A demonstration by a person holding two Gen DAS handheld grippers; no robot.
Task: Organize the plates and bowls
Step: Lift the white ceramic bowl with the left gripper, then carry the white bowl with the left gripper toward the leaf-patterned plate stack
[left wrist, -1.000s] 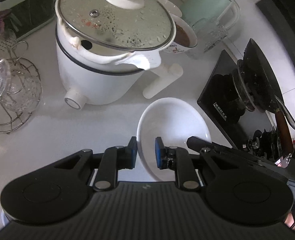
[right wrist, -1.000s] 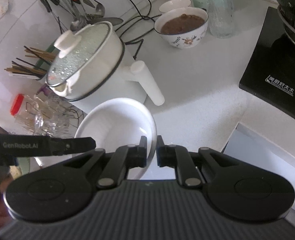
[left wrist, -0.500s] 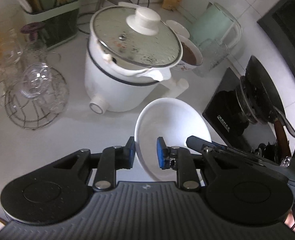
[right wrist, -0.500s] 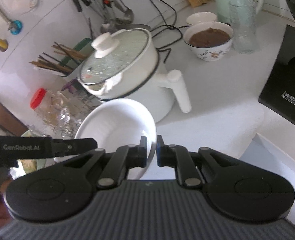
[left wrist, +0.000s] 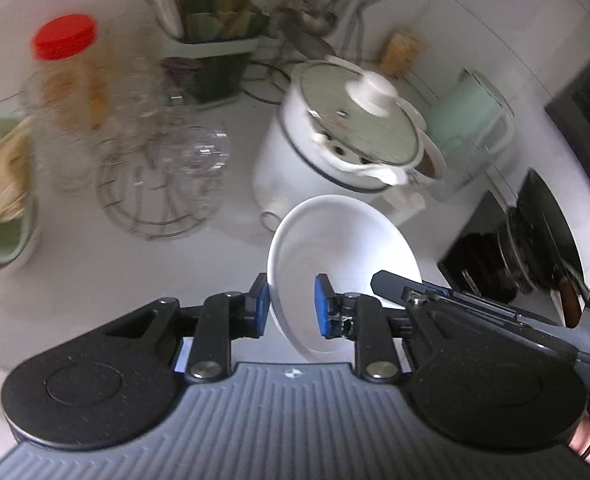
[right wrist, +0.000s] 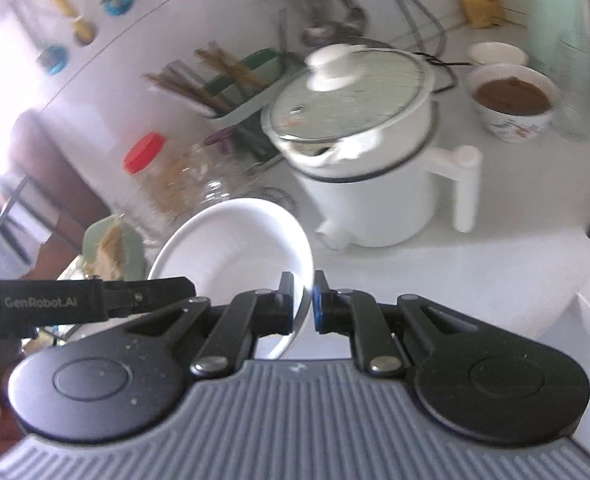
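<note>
**White bowl held in the air between two grippers, above the tabletop**

The white bowl [left wrist: 343,248] is off the white tabletop [left wrist: 95,280], tilted on edge, in front of the white electric pot [right wrist: 375,184] with its glass lid [right wrist: 347,96].

In the right wrist view, the right gripper [right wrist: 303,307] has its jaws clenched on the bowl's rim: one pad lies inside the bowl, the other against the outer wall, with only the thin wall between them.

In the left wrist view, the left gripper [left wrist: 291,307] straddles the opposite side of the rim. Its left blue pad [left wrist: 261,307] sits at the outer wall, seemingly touching it; the right pad stands inside the bowl, clear of the wall. The jaws are parted, not squeezing. The right gripper's black finger reaches in over the bowl from the right side of this view.

Around the bowl on the tabletop:
- a wire rack [left wrist: 155,200] with clear glasses, left of the pot
- a clear jar with a red lid [left wrist: 64,36], behind the rack
- a green utensil holder [left wrist: 219,40] with chopsticks, near the wall
- a pale green container [left wrist: 3,196] of light-coloured strands, at the left edge
- a patterned bowl with brown contents [right wrist: 513,100], right of the pot, with a small white bowl [right wrist: 497,53] just behind it
- a mint-green kettle [right wrist: 563,12] and a clear glass [right wrist: 575,92], beside the patterned bowl
- a black stove [left wrist: 535,240], at the right

Both views are blurred.
</note>
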